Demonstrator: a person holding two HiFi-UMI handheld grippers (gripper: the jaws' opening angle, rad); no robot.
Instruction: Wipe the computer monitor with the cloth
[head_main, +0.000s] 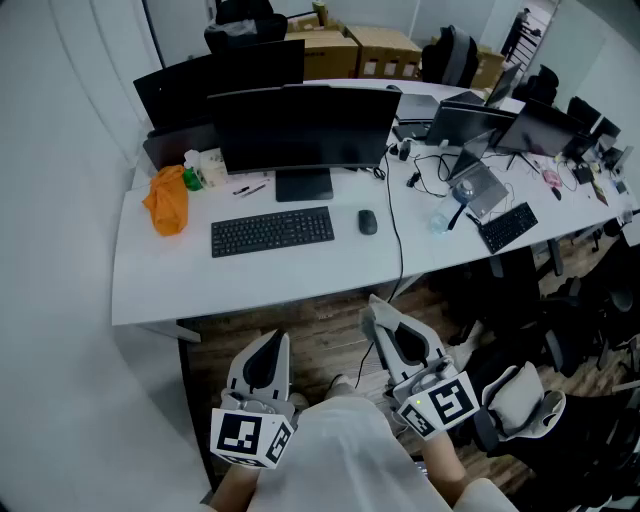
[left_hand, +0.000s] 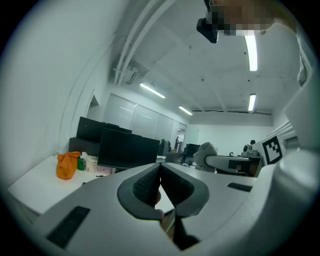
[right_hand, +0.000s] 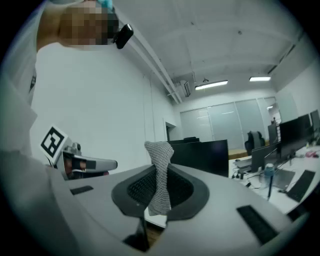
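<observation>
**Task items.** Monitor (head_main: 305, 128): black, screen dark, on its stand at the middle of the white surface (head_main: 300, 275), towards the back edge. Cloth (right_hand: 159, 150): grey mesh, a narrow fold standing up from the right tongs (right_hand: 161, 175), which are clamped on it. Left tongs (left_hand: 160, 172): pads pressed together, nothing between them. Both tongs are held low over the wooden floor, off the front edge of the surface.

**Before the monitor.** Black keyboard (head_main: 272, 231) and black mouse (head_main: 367, 221). A black cable (head_main: 398, 250) runs over the front edge.

**Left end.** Orange bundle (head_main: 167, 200), green-capped bottle (head_main: 192, 176) and a small carton (head_main: 213, 165); its print is too small to read.

**Behind.** A second dark monitor (head_main: 215, 75) and cardboard boxes (head_main: 385, 48).

**Right end.** Laptops (head_main: 470, 125), a second keyboard (head_main: 508, 226) and a clear bottle (head_main: 441, 220).
</observation>
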